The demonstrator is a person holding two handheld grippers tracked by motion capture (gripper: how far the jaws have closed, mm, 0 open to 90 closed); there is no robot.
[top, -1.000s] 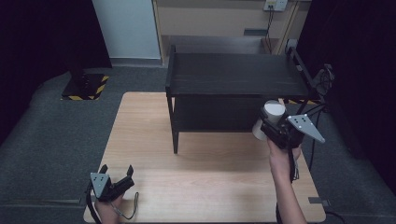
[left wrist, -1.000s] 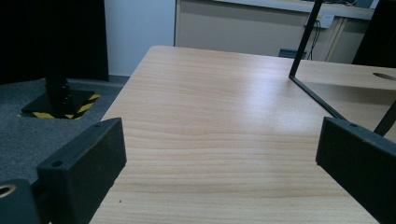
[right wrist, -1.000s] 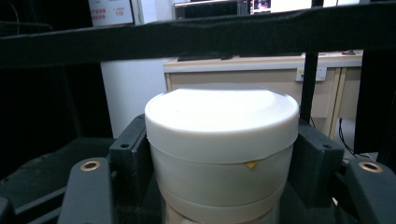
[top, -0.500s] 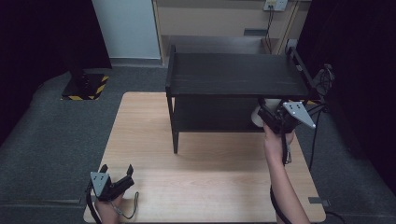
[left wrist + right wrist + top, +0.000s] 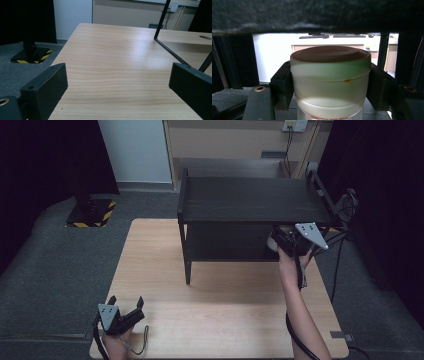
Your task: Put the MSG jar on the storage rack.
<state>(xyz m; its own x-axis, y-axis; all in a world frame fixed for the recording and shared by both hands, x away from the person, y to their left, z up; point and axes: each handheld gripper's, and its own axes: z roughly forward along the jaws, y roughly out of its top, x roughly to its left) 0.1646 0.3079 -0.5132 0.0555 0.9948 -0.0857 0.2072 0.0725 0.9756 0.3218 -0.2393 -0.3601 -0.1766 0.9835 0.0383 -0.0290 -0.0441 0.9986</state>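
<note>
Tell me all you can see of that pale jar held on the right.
The jar is round and cream-white, plastic by its look, with a wide flat lid and a small orange speck on its side. It stands upright, clamped at both sides by the right tool. It is under the top of the black shelf, at the shelf's right end.

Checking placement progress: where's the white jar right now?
High view: the white jar sits in the right tool, at the right end of the black shelf, going under its top board above the wooden table.
</note>
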